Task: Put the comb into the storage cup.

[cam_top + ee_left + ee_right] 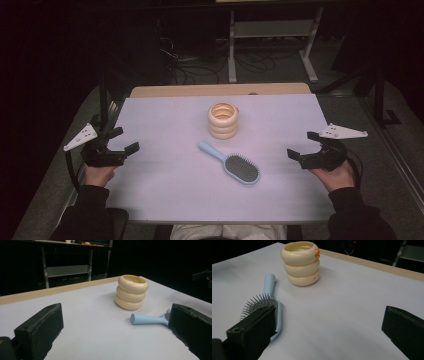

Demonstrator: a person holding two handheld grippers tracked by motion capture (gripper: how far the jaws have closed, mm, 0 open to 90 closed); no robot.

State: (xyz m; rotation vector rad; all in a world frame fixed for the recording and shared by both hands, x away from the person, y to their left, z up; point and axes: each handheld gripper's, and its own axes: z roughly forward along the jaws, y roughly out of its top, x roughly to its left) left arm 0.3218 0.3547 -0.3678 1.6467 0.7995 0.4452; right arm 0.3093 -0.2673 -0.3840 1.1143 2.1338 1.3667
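A cream holder made of three stacked rings (223,120) stands upright near the table's middle, toward the far side; it also appears in the left gripper view (131,292) and in the right gripper view (301,263), where a small orange tab sits on its rim. A light blue hairbrush (232,163) lies flat in front of it, bristles up, handle pointing to the far left (148,319) (267,298). My left gripper (123,140) hovers open at the table's left edge. My right gripper (303,145) hovers open at the right edge. Both are empty and well away from the objects.
The white table top (165,185) has a wooden strip (220,90) along its far edge. Beyond it, on the dark floor, stand a white metal rack (272,37) and loose cables (195,65).
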